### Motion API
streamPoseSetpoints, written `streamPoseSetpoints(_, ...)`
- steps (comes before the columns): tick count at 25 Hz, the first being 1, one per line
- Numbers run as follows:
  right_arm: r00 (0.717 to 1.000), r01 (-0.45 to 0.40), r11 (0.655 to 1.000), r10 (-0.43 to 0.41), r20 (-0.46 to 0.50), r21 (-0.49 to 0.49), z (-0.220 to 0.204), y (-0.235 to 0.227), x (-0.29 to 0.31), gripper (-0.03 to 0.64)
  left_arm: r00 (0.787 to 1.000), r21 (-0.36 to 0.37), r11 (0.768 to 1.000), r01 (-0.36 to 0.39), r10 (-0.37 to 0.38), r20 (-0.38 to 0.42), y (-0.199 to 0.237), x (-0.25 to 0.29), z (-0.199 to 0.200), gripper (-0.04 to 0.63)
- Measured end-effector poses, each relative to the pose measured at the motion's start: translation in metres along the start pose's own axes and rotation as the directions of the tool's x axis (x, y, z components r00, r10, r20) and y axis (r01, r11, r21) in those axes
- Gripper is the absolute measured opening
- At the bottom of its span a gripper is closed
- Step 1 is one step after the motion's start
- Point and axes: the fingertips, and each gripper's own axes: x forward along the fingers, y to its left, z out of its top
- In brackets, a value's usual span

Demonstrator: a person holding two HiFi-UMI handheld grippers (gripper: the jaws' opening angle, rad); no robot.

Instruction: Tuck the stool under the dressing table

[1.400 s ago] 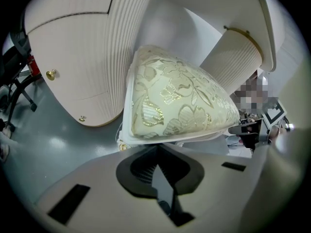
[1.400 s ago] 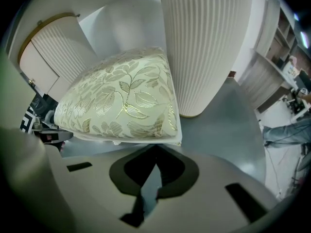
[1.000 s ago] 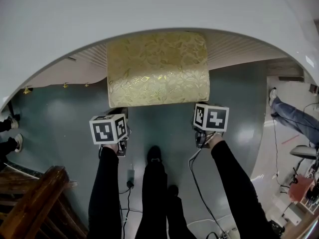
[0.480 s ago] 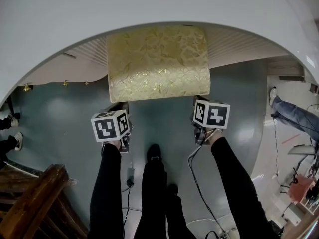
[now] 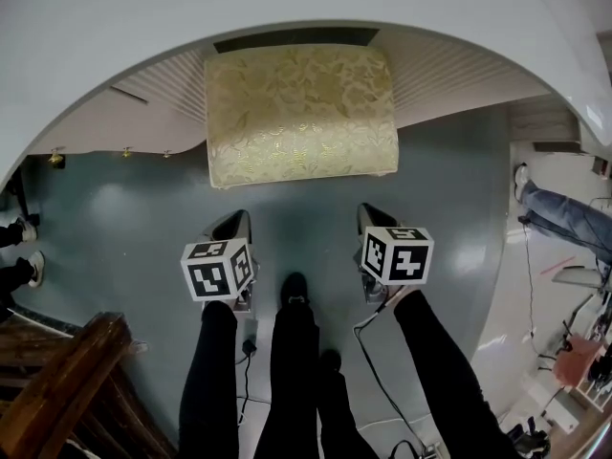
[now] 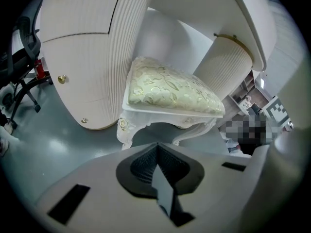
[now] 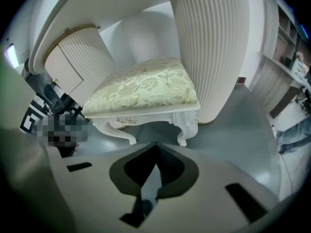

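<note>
Between pedestals [image 6: 97,57], stool [image 5: 301,113] partly under table [image 5: 287,8]; left gripper [image 5: 229,228], right gripper [image 5: 375,220] seemingly closed, empty.

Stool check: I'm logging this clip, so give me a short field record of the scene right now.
stool: upright on the floor, between the dressing table's two fluted pedestals, seat mostly uncovered from above
left claw: shut, empty, apart from the stool
right claw: shut, empty, apart from the stool
contact: none

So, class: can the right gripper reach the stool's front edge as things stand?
Probably yes: only bare floor lies between the right gripper and the stool, though its jaws are shut.
</note>
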Motion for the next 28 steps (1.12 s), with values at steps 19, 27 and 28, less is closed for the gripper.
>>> streamPoseSetpoints(19,0.998,-0.051,0.997,0.052,0.029,-0.052,-0.043,0.015,-0.047,0.005,0.999,0.000,1.000,0.018,-0.018,0.048,-0.036,-0.058,-0.043,0.008)
streamPoseSetpoints(27,0.997,-0.057,0.997,0.059,0.047,-0.043,-0.055,0.018,-0.064,0.005,0.998,-0.003,1.000,0.010,-0.010,0.067,-0.041,-0.078,-0.051,0.008)
streamPoseSetpoints(28,0.997,-0.058,0.997,0.060,0.048,-0.045,-0.056,0.019,-0.065,0.005,0.998,-0.003,1.000,0.009,-0.009,0.068,-0.041,-0.080,-0.052,0.008)
